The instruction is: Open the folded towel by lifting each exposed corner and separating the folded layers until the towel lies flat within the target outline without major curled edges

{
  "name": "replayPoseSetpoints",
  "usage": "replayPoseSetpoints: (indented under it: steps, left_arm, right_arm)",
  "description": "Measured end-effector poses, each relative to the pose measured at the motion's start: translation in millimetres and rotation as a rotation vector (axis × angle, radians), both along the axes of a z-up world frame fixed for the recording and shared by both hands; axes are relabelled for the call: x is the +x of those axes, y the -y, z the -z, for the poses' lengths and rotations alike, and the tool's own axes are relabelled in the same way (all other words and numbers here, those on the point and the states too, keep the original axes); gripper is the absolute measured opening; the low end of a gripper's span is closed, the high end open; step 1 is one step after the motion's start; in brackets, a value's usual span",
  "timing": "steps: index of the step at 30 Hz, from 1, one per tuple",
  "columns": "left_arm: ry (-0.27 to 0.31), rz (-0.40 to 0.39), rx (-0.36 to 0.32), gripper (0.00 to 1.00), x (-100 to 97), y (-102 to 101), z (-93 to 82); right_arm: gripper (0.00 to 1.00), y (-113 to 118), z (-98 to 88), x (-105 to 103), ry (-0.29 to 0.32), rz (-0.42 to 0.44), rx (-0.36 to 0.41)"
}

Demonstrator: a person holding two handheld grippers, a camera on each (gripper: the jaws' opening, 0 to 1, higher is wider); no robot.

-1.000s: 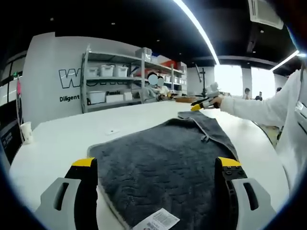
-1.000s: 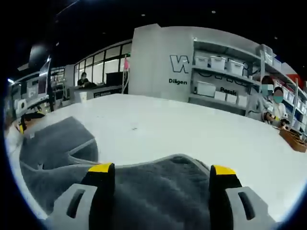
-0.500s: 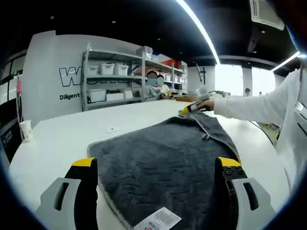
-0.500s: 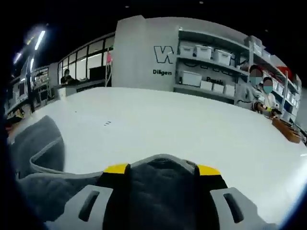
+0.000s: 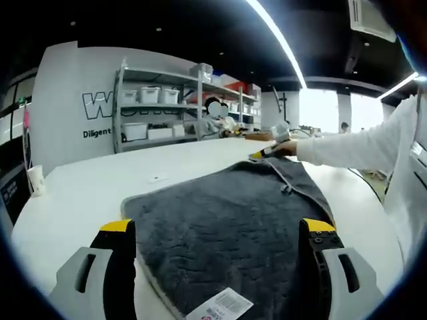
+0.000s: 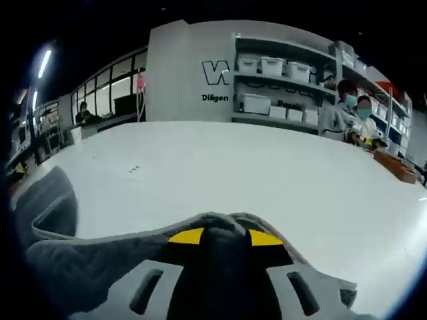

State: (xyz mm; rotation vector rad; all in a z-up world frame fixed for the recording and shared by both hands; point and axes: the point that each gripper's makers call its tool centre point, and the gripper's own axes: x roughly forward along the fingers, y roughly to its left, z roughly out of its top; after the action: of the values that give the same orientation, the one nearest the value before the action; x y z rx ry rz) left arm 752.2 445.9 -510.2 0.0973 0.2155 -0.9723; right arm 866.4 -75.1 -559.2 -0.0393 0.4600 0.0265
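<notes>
In the left gripper view, the left gripper (image 5: 219,230) has its fingers (image 5: 120,230) released and spread wide, one at each side over the near end of the dark grey towel (image 5: 227,213). The towel lies on the white tabletop (image 5: 87,193) and stretches ahead of the fingers; a white label (image 5: 220,308) lies on its near edge, between the fingers. At the towel's far corner, ahead and to the right of the fingers, the right gripper (image 5: 260,154) meets the cloth, held by a hand (image 5: 288,148) on a white sleeve (image 5: 353,150). A paper cup (image 5: 36,183) stands well to the left of the fingers on the tabletop, and a shelf (image 5: 157,110) with white bins stands beyond it. In the right gripper view, the right gripper (image 6: 223,237) has its yellow-tipped fingers (image 6: 187,236) clenched on a raised fold of the towel (image 6: 100,267), which bunches between and around them; another part of the cloth curls up to the left of the fingers. The bare tabletop (image 6: 220,173) spreads ahead of them toward the shelf (image 6: 280,87).
</notes>
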Motion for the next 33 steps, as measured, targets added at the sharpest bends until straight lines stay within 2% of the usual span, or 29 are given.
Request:
replayPoseSetpoints:
  steps: [6,11,12,15,19,22,23,26,33]
  left_arm:
    - [0.000,-0.005,0.000,1.00,-0.4,-0.7,0.3]
    - [0.001,-0.011,-0.007,1.00,0.1,-2.5,-1.1]
    - [0.002,-0.012,-0.009,1.00,0.2,-2.7,-1.5]
    - [0.003,-0.014,-0.011,1.00,0.0,-3.3,-2.2]
    - [0.004,-0.021,-0.015,1.00,0.2,-4.3,-2.9]
    - [0.005,-0.021,-0.019,1.00,1.1,-5.0,-3.7]
    - [0.004,-0.021,-0.021,1.00,1.3,-5.1,-3.9]
    - [0.002,-0.022,-0.022,1.00,3.1,-6.3,-3.8]
    - [0.006,-0.019,-0.035,1.00,1.8,-5.5,-6.3]
  right_arm:
    - [0.01,-3.8,-3.5,-5.0,-0.008,-0.022,-0.009]
    - [0.00,-7.2,-14.7,-13.7,0.018,-0.076,-0.051]
    - [0.00,-4.3,-20.5,-11.5,0.030,-0.075,-0.054]
    - [0.00,-2.9,-38.9,-22.9,0.086,-0.095,-0.064]
    - [0.00,1.8,-59.6,-44.2,0.154,-0.110,-0.033]
    - [0.00,4.9,-77.9,-67.7,0.210,-0.130,-0.002]
    - [0.00,10.2,-81.2,-68.7,0.218,-0.131,0.007]
    - [0.00,11.7,-92.1,-92.3,0.262,-0.165,0.051]
    - [0.00,27.1,-87.8,-146.0,0.291,-0.186,0.091]
